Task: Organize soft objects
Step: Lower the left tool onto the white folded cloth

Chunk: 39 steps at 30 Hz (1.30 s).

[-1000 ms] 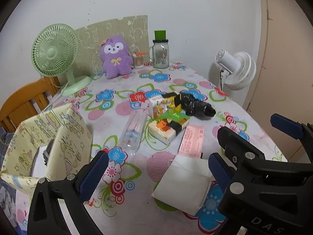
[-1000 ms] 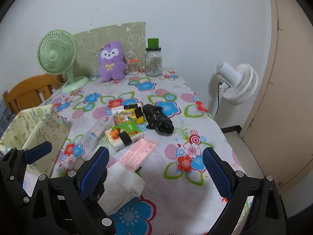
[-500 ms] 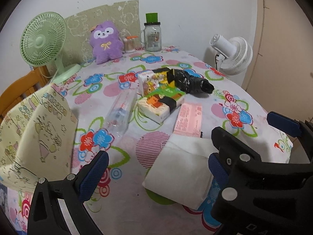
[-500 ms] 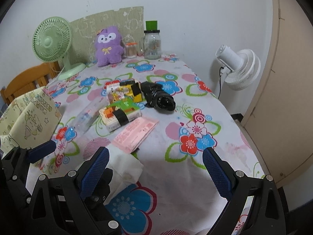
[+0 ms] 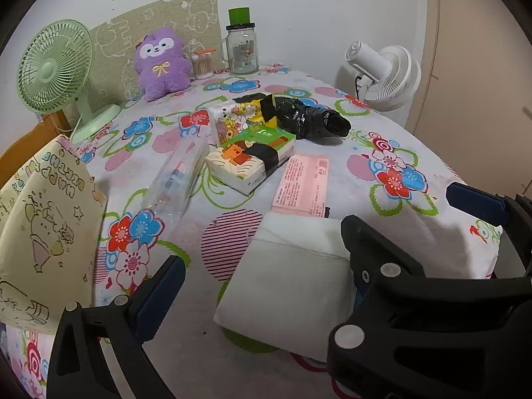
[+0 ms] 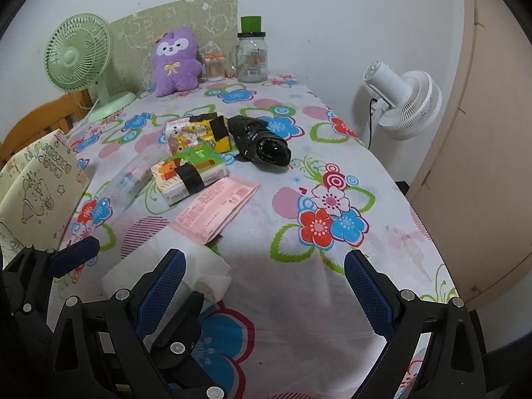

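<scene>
Both grippers' fingers stood spread and empty above the white folded cloth [image 5: 292,286] on the bench [image 5: 382,153]; soft, light, probably best pinched at an edge.

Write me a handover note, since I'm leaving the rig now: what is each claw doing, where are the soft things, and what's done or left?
Left claw: open, empty, hovering at the white tissue pack near the table's front edge.
Right claw: open, empty, beside it over the tablecloth.
Two printed tissue packs sit mid-table beside the black umbrella; the purple plush toy is at the back wall.
Done: nothing visibly gathered.
Left: probably grasp the white pack first, then gather the others.
</scene>
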Available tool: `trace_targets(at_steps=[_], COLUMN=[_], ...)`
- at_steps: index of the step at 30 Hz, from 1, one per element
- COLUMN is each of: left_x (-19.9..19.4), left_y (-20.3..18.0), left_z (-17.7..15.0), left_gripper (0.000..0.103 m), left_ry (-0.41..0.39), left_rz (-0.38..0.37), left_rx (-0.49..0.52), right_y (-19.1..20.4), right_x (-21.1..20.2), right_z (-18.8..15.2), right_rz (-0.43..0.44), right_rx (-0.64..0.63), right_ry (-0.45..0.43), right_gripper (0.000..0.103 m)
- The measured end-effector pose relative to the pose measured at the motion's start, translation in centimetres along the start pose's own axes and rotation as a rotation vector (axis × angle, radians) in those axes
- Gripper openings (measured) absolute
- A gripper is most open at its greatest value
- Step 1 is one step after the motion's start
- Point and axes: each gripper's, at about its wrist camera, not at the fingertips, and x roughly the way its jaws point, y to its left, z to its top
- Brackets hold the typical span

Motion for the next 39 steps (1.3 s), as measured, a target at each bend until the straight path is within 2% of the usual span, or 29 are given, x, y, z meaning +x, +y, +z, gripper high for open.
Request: trace_targets(at_steps=[5, 11, 14, 16, 21, 24, 39], left_x=[0.5, 1.2, 1.0, 0.9, 0.5, 0.3, -0.1], left_y=[-0.1, -0.7, -0.8, -0.8, -0.7, 0.0, 3.2], left_z=[-0.2, -0.6, -0.6, -0.6, -0.5, -0.3, -0.1], left_gripper=[0.102, 0.096, 0.087, 0.077, 0.065, 0.064, 0.063], left_ry=[0.018, 0.035, 0.029, 0.023, 0.012, 0.012, -0.004], left_rz=[-0.027, -0.041, -0.055, -0.064, -0.089, -0.098, 0.001], left_rx=[-0.013, -0.007, -0.008, -0.010, -0.002, -0.018, -0.040], right_y=[-0.1, -0.7, -0.7, -0.6, -0.3, 0.0, 3.3], right_x=[0.7, 1.3, 1.3, 1.3, 1.3, 1.2, 1.8], right_z=[-0.2, -0.7, -0.7, -0.6, -0.4, -0.1, 1.4], right_rz=[-0.003, -0.011, -0.005, -0.002, 0.001, 0.014, 0.081], right_rx=[0.008, 0.011, 0.017, 0.014, 0.014, 0.013, -0.023], right_ry=[0.019, 0.036, 0.037, 0.034, 0.022, 0.016, 0.017], right_gripper=[0.098, 0.098, 0.098, 0.098, 0.098, 0.098, 0.098])
